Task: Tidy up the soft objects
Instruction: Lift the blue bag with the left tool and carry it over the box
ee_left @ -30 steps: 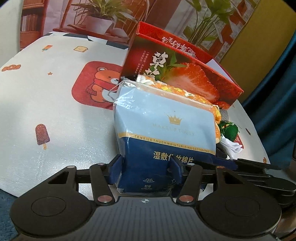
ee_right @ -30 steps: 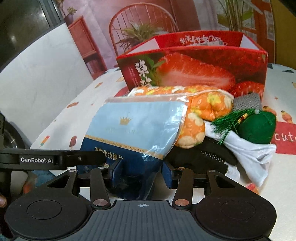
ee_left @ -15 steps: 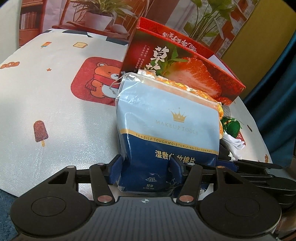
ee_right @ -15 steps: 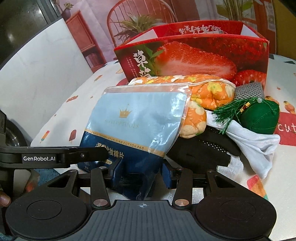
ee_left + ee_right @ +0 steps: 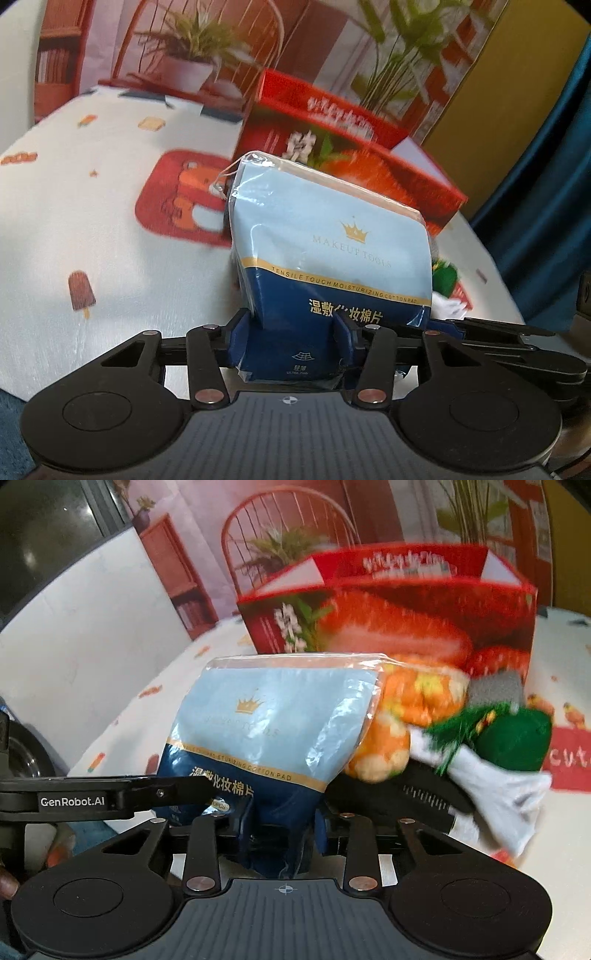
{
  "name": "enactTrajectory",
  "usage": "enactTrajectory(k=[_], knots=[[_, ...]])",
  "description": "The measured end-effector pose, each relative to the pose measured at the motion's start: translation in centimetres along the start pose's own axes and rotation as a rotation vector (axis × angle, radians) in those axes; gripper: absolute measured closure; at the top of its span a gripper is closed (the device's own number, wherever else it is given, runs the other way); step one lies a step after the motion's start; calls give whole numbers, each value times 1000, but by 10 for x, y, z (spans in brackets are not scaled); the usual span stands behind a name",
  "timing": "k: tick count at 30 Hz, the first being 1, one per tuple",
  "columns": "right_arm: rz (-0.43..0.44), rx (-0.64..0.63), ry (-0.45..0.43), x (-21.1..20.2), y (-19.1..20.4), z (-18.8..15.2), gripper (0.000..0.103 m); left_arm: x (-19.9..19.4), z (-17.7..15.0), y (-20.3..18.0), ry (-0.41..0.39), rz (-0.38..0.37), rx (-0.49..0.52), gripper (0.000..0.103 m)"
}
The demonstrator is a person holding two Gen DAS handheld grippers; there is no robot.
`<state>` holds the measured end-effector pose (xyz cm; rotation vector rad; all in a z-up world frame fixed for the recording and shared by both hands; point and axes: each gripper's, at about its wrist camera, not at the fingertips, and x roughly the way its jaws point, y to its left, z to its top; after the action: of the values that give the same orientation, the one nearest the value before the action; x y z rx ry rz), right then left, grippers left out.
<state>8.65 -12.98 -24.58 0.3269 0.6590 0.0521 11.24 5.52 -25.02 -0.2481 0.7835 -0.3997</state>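
Here, one cotton pad pouch (image 5: pixel 332 254), pale blue above and navy below with a gold crown and a gold band across it, is standing upright with its sealed clear top edge uppermost. The left gripper (image 5: pixel 291 341) is clamping its blue pads onto the pouch's navy bottom from both sides, and the right gripper (image 5: pixel 282 825) is pinching the same bottom edge, so both tongs are closing on that one pouch.

The pouch is sitting just in front of the one red strawberry box (image 5: pixel 399 624), whose top is open. To the right of the pouch, still in front of the box, a small heap is lying: one orange floral plush (image 5: pixel 406 716) pressing against the pouch's side, one green tasselled pouch (image 5: pixel 513 742), one white cloth (image 5: pixel 495 794) beneath it, one grey knitted piece (image 5: pixel 495 688) against the box wall, and one black item (image 5: pixel 399 797) under the plush. Which of these are touching the box I cannot tell through the blur.

The tablecloth (image 5: pixel 92 229), white with bear, popsicle and toast prints, is stretching wide and bare to the left of the box, with its near rim curving beneath the left gripper. On the right of the box, the table's edge is running close beside a dark blue curtain (image 5: pixel 546 155).
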Motion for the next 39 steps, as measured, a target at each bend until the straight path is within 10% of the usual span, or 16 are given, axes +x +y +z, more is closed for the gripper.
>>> enactTrajectory(k=[27, 39], knots=[[-63, -136, -391, -47, -26, 113, 73, 7, 117, -73, -266, -56, 193, 53], [-159, -93, -401, 17, -77, 170, 74, 96, 180, -81, -116, 27, 189, 53]])
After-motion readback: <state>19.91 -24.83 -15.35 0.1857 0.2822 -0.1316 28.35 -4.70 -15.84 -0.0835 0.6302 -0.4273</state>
